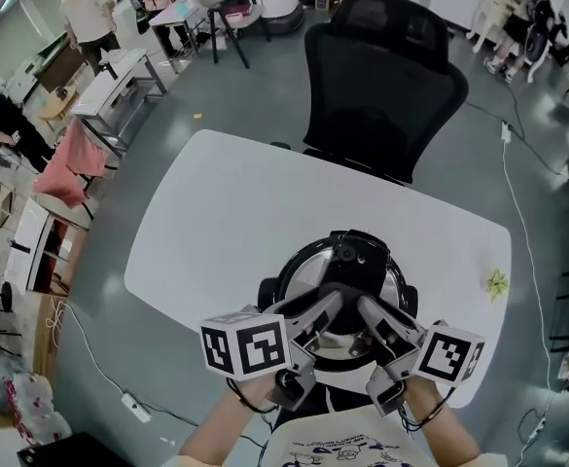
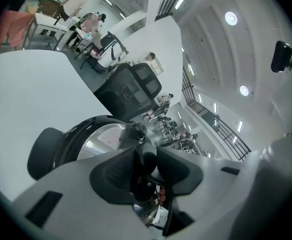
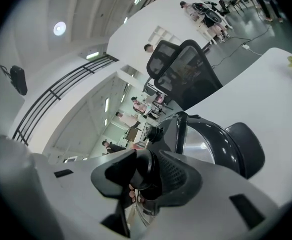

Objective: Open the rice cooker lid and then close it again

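Note:
A black rice cooker [image 1: 308, 266] with a silver-faced lid [image 2: 98, 139] stands at the near edge of the white table [image 1: 226, 212]. Both grippers meet over the lid's front. The left gripper [image 1: 335, 305] comes in from the lower left, and its pads [image 2: 123, 166] press on a rounded black handle [image 2: 146, 154]. The right gripper [image 1: 365, 309] comes in from the lower right and clamps the same black handle [image 3: 146, 169]. A black side grip [image 3: 245, 146] juts from the pot. I cannot tell whether the lid is lifted off the pot.
A black mesh office chair [image 1: 386, 76] stands behind the table's far edge. A small yellow-green scrap [image 1: 497, 282] lies on the table at the right. Desks, a pink cloth [image 1: 70, 168] and people fill the room at the upper left. A cable [image 1: 527, 154] runs along the floor.

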Tool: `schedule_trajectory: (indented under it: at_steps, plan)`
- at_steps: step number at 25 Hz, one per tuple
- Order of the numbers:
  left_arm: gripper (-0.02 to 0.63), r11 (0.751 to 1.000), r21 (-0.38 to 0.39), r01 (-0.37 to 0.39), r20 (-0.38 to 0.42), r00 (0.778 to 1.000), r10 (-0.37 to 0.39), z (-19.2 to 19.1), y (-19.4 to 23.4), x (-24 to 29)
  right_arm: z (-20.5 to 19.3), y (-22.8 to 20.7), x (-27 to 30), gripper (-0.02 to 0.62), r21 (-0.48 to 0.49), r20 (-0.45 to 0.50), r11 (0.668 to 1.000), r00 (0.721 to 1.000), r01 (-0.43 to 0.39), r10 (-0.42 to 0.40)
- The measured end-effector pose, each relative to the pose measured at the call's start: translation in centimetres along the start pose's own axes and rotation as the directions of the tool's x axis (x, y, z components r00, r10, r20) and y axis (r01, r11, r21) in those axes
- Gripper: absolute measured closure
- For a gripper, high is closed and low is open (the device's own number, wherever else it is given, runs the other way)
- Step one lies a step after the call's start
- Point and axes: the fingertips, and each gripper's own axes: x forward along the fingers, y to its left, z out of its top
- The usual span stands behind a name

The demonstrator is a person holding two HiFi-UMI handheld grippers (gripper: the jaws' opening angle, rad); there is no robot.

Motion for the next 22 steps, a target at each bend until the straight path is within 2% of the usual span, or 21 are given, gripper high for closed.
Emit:
schedule_trajectory:
  at_steps: [6,10,22]
  plan:
    - [0.449,0.997,0.070,0.037,-0.086,0.996,-0.031,0.50,-0.14,0.73,-0.47,0.04,-0.37,0.443,0.044,0.040,0.999,0.999,0.014,-0.016]
    - [0.448,0.995,0.080,0.065,-0.136,0.989,-0.054,0.60,-0.28,0.90,-0.55,0.05,-0.45,0.445,0.050,0.059,0.998,0.998,0.027,-0.030]
    - [0.451,0.997,0.060,0.047,-0.107,0.993,-0.040,0.63,-0.51,0.81,-0.38,0.11,-0.75,0.448,0.060,0.072,0.998,0.997,0.012,-0.016]
